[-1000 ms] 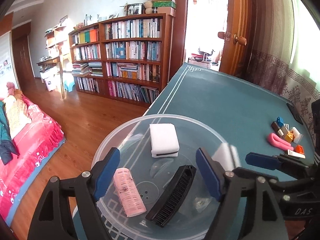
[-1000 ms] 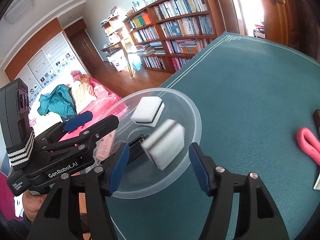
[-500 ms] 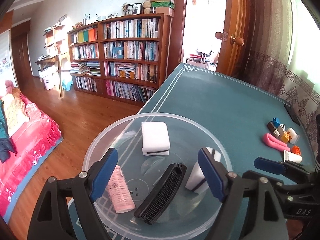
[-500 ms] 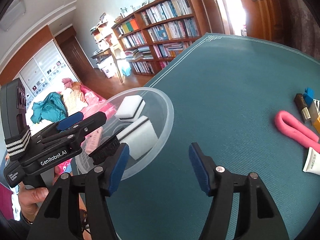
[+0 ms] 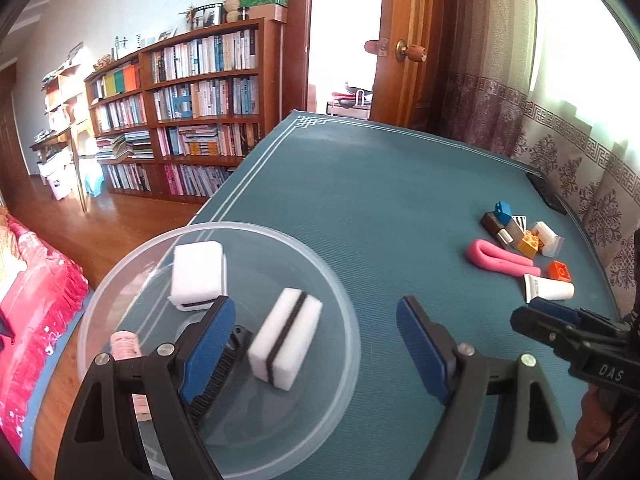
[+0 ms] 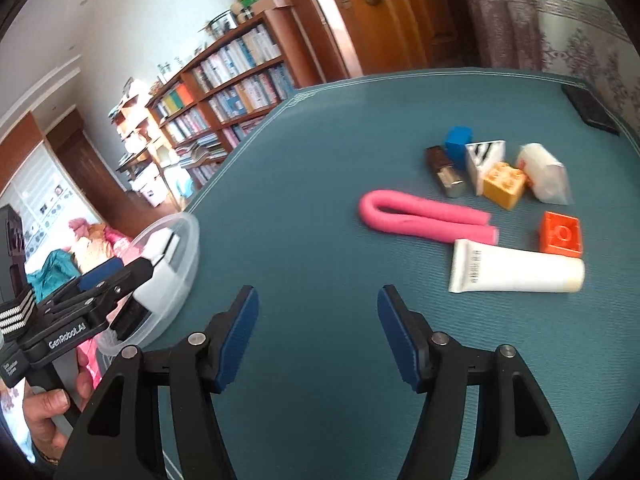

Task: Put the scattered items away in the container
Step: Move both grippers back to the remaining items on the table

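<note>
Right gripper (image 6: 318,336) jaws spread wide, empty, over bare teal table cover (image 6: 304,184). Left gripper (image 5: 316,344) also spread, empty, one finger over the clear plastic container (image 5: 344,292) at the table's near-left edge. Inside the container: two white sponges (image 5: 285,338) (image 5: 197,276), a black brush (image 5: 214,380) and a pink roller (image 5: 125,344), the last mostly hidden by the finger.

Still loose on the cover, well apart from the container: white tube (image 6: 516,272), folded pink foam strip (image 6: 424,218), orange brick (image 6: 560,234), yellow brick (image 6: 504,184), blue block (image 6: 458,140), small white packet (image 6: 544,174); the dark item beside the blue block is possibly a lipstick, blurred.

Beyond: wooden floor (image 5: 104,224), full bookshelf (image 5: 192,108), open door (image 5: 408,40), patterned curtain (image 5: 568,140).
</note>
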{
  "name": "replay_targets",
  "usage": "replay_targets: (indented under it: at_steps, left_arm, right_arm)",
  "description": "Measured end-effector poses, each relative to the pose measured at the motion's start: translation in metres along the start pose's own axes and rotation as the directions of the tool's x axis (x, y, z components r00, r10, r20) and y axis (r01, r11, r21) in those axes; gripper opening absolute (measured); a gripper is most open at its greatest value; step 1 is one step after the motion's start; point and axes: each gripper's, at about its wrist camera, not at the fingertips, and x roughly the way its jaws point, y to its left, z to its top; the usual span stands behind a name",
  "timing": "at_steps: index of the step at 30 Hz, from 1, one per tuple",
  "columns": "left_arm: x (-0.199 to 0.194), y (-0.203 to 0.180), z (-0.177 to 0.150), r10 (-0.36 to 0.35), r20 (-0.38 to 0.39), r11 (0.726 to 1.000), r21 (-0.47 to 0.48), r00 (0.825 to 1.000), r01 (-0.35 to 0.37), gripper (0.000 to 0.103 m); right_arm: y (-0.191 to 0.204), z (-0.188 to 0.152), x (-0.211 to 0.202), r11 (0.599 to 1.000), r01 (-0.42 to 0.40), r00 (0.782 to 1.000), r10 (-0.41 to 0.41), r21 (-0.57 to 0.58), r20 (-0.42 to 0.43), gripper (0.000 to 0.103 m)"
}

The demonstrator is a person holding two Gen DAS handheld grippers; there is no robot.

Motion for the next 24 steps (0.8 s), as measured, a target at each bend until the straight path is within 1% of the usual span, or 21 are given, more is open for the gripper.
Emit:
replay_targets:
  at_steps: [3, 6, 8, 12, 14, 20, 23, 24]
  left_arm:
    - [0.004, -0.021, 0.002, -0.039, -0.006, 0.999, 0.036, 0.999, 0.040, 0.086]
    - [0.007, -0.044, 0.004, -0.073, -0.014, 0.994, 0.076, 0.997, 0.074, 0.086]
    - [0.010, -0.058, 0.005, -0.094, -0.022, 0.990, 0.100, 0.995, 0.095, 0.086]
    - [0.016, -0.081, 0.005, -0.125, -0.037, 0.982, 0.138, 0.991, 0.129, 0.086]
    - [0.019, -0.088, 0.004, -0.137, -0.048, 0.979, 0.148, 0.989, 0.143, 0.086]
    - [0.032, -0.099, 0.004, -0.171, -0.089, 0.971, 0.152, 0.981, 0.183, 0.086]
    - [0.038, -0.103, 0.007, -0.181, -0.101, 0.970, 0.146, 0.978, 0.195, 0.086]
    - [0.041, -0.104, 0.008, -0.183, -0.103, 0.970, 0.145, 0.978, 0.196, 0.086]
  right_arm:
    - [-0.030, 0.005, -0.016, 0.994, 0.090, 0.995, -0.093, 0.063, 0.046, 0.066]
    - [-0.054, 0.008, -0.030, 0.972, 0.210, 0.972, -0.219, 0.104, 0.088, 0.066]
    - [-0.070, 0.011, -0.035, 0.955, 0.265, 0.956, -0.279, 0.134, 0.093, 0.066]
    - [-0.094, 0.015, -0.040, 0.935, 0.300, 0.944, -0.320, 0.186, 0.084, 0.066]
    - [-0.098, 0.019, -0.039, 0.929, 0.314, 0.939, -0.335, 0.195, 0.081, 0.066]
    - [-0.108, 0.027, -0.025, 0.924, 0.326, 0.938, -0.342, 0.199, 0.049, 0.066]
    - [-0.109, 0.033, -0.011, 0.917, 0.354, 0.931, -0.364, 0.183, 0.028, 0.065]
    - [-0.110, 0.034, -0.007, 0.915, 0.364, 0.928, -0.373, 0.177, 0.019, 0.064]
